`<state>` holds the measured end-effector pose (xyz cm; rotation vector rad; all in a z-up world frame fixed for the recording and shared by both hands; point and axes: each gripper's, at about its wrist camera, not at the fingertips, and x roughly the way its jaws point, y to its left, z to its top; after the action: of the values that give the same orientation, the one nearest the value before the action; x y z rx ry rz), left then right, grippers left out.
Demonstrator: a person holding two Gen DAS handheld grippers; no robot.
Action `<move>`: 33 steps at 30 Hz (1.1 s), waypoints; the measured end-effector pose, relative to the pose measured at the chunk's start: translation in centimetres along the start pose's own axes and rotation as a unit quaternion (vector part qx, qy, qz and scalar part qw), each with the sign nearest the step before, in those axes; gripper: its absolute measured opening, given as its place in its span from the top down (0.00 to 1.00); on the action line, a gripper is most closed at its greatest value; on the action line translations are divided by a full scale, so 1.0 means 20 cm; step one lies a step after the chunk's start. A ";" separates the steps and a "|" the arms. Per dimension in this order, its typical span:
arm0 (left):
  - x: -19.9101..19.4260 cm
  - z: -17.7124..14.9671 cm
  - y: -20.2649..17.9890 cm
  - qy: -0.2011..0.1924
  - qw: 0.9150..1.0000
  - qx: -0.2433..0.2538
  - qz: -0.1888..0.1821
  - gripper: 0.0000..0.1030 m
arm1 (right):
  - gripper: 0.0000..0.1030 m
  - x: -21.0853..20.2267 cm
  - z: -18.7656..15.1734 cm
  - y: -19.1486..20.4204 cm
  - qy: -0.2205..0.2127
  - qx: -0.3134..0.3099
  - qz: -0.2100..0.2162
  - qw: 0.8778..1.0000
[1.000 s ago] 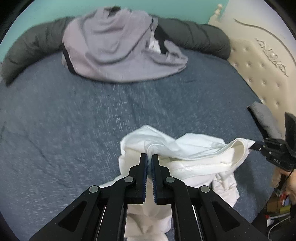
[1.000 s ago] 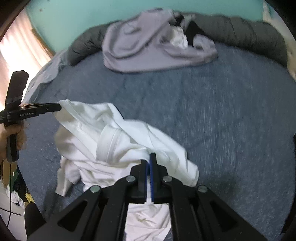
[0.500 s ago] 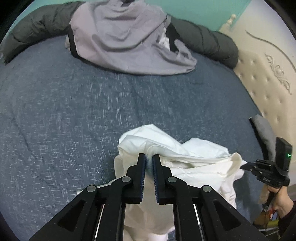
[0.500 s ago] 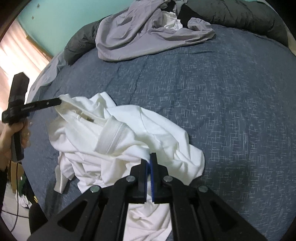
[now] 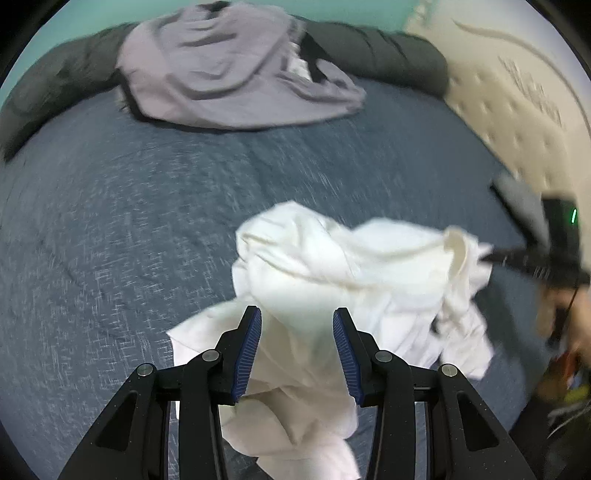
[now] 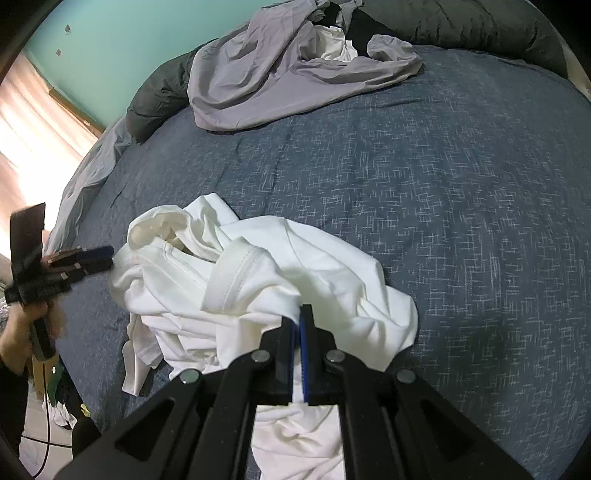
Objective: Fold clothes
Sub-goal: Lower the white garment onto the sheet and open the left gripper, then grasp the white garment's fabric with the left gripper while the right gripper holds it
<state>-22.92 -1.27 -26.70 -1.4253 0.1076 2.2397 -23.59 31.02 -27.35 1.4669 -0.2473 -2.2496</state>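
Observation:
A crumpled white shirt (image 5: 332,266) lies in a heap on the blue bedspread (image 5: 129,221). My left gripper (image 5: 297,312) is opening; a fold of the shirt sits loose between its blue pads (image 5: 249,343), which do not press on it. In the right wrist view the shirt (image 6: 314,266) shows its ribbed collar (image 6: 236,273), and my right gripper (image 6: 298,314) is shut on a fold near the collar. The left gripper (image 6: 107,258) shows there at the shirt's left edge, held by a hand (image 6: 22,325). The right gripper (image 5: 496,256) appears at the shirt's right end in the left wrist view.
A lilac-grey garment (image 6: 280,70) is piled at the far side of the bed against a dark grey rolled duvet (image 6: 480,22). A cream tufted headboard (image 5: 517,110) stands on the right. The bed's edge, a cable and floor clutter (image 6: 55,413) lie at the lower left.
The left jaws have parted and let go of the white fold they pinched. The shirt has sunk onto the bedspread. The right gripper keeps its grip.

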 end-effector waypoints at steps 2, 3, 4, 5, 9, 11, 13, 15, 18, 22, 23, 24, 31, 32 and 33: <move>0.04 -0.01 -0.04 0.007 1.000 0.017 0.007 0.57 | 0.97 0.00 0.00 0.00 0.000 0.005 0.003 1.000; 0.06 -0.02 -0.07 0.009 1.000 0.024 0.010 0.57 | 0.97 0.00 -0.01 -0.01 -0.001 0.006 0.003 1.000; 0.07 -0.02 -0.08 0.010 1.000 0.028 0.009 0.57 | 0.97 -0.01 -0.01 -0.01 -0.002 0.006 0.004 1.000; 0.09 -0.01 -0.09 0.010 0.999 0.031 0.008 0.57 | 0.97 -0.01 -0.01 -0.01 -0.001 0.006 0.002 1.000; 0.12 -0.03 -0.10 0.016 0.999 0.040 0.009 0.63 | 0.97 -0.02 -0.02 -0.04 -0.001 0.010 -0.001 1.000; 0.13 -0.05 -0.09 0.020 0.999 0.045 0.011 0.90 | 0.97 -0.02 -0.02 -0.05 -0.004 0.013 0.003 1.000; 0.11 -0.06 -0.09 0.018 0.998 0.053 0.014 0.93 | 0.97 -0.03 -0.02 -0.04 -0.007 0.013 0.008 1.000; 0.09 -0.06 -0.09 0.013 0.998 0.057 0.015 0.94 | 0.97 -0.04 -0.02 -0.03 -0.011 0.010 0.015 1.000; 0.00 -0.05 -0.08 -0.010 0.998 0.053 0.016 0.95 | 0.97 -0.07 -0.02 0.00 -0.023 -0.003 0.035 0.999; -0.15 -0.05 0.02 -0.043 0.999 0.023 0.013 0.95 | 0.97 -0.13 -0.02 0.05 -0.040 -0.029 0.055 0.997; -0.18 -0.05 0.05 -0.050 0.999 0.013 0.013 0.95 | 0.97 -0.14 -0.02 0.06 -0.045 -0.034 0.065 0.996; -0.21 -0.05 0.08 -0.057 0.998 0.004 0.013 0.95 | 0.97 -0.16 -0.02 0.07 -0.049 -0.038 0.074 0.995; -0.25 -0.13 0.28 -0.047 0.998 -0.044 0.021 0.95 | 0.94 -0.15 -0.02 0.18 -0.042 -0.064 0.126 0.989; -0.24 -0.15 0.31 -0.045 0.997 -0.053 0.018 0.95 | 0.94 -0.14 -0.02 0.20 -0.037 -0.070 0.129 0.989; -0.23 -0.16 0.34 -0.043 0.997 -0.063 0.016 0.95 | 0.94 -0.14 -0.03 0.20 -0.034 -0.070 0.127 0.989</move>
<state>-21.58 -9.85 -25.44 -1.3980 -0.0393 2.3665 -21.12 28.76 -23.79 1.2136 -0.2753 -2.0685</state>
